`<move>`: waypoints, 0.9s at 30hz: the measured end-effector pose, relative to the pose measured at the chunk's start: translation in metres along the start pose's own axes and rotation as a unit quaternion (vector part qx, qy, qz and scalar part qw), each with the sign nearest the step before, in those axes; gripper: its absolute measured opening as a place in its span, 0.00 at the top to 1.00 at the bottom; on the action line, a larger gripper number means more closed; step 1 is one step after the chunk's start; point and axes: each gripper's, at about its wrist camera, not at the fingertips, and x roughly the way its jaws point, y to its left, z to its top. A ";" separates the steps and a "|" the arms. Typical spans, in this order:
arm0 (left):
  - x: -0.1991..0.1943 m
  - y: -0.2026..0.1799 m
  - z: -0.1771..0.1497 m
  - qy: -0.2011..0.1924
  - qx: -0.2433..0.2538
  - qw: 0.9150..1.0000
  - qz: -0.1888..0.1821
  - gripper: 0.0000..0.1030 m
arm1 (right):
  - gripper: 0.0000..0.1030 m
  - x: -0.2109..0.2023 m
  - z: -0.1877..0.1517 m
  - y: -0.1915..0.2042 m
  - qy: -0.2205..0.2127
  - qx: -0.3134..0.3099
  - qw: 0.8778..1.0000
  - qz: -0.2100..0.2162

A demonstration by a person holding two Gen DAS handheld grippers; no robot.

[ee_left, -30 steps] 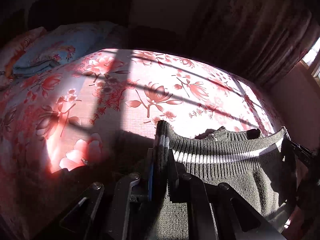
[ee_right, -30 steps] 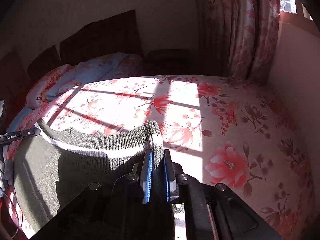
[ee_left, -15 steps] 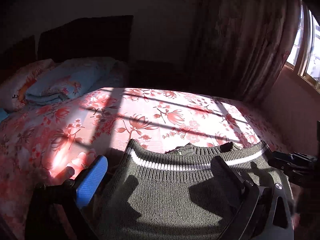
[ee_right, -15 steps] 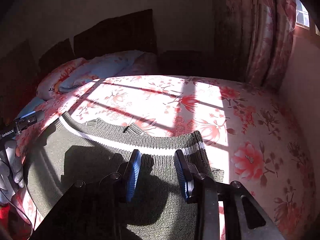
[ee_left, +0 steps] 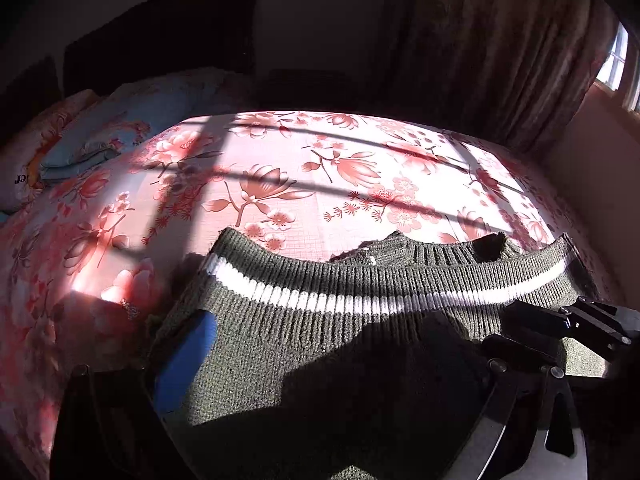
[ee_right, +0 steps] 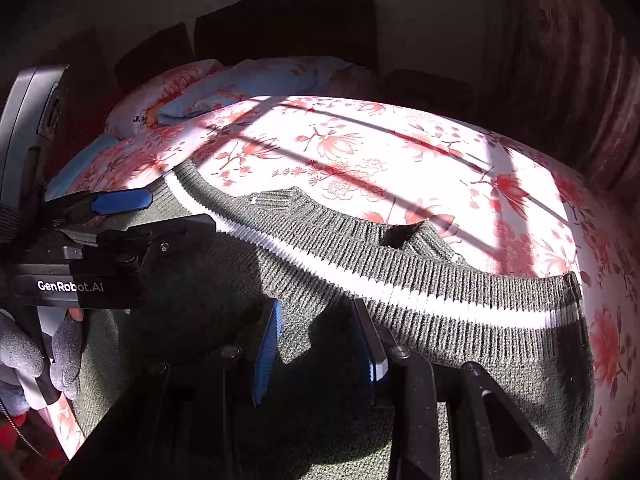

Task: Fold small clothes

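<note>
1. Both tongs have let go since one second ago: each was then clamped on the ribbed hem of the sweater, the hem held raised between them; half a second ago the jaws had parted, and they remain parted.
2. Sweater (ee_right: 420,320), dark grey-green knit with one white stripe across the ribbing, lies flat on the bed (ee_left: 320,152), on the near part of the floral sheet. Its striped hem is laid forward over the body, with the neckline peeking out beyond it. Judgement: one lengthwise fold is laid and released; further folds remain.
3. Left tongs (ee_left: 340,352): jaws spread wide and empty. One blue pad (ee_left: 188,356) sits low over the knit near its left edge; whether it touches the cloth cannot be told. The opposite finger is lost in shadow.
4. Right tongs (ee_right: 320,344): jaws apart, nothing between them, blue pads just above the knit below the stripe.
5. Pose: both devices are held low, pointing across the bed toward the pillows (ee_right: 240,84). The right view shows the left device side-on at the sweater's left edge, gripped by a grey-gloved left hand (ee_right: 36,352).
6. Judgement: the sweater's side edges are the likely next grip.
</note>
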 end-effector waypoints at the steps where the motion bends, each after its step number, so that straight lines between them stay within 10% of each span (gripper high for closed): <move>1: 0.001 0.001 -0.001 0.002 -0.001 1.000 -0.003 0.00 | 0.65 0.000 -0.001 -0.002 -0.002 0.006 1.000 0.004; 16: 0.002 -0.006 -0.004 -0.004 0.015 1.000 0.018 0.00 | 0.68 -0.042 -0.034 -0.125 -0.032 0.211 0.972 -0.098; 27: 0.003 -0.006 -0.004 -0.003 0.013 1.000 0.018 0.00 | 0.66 -0.023 -0.017 0.000 -0.002 0.020 0.999 -0.042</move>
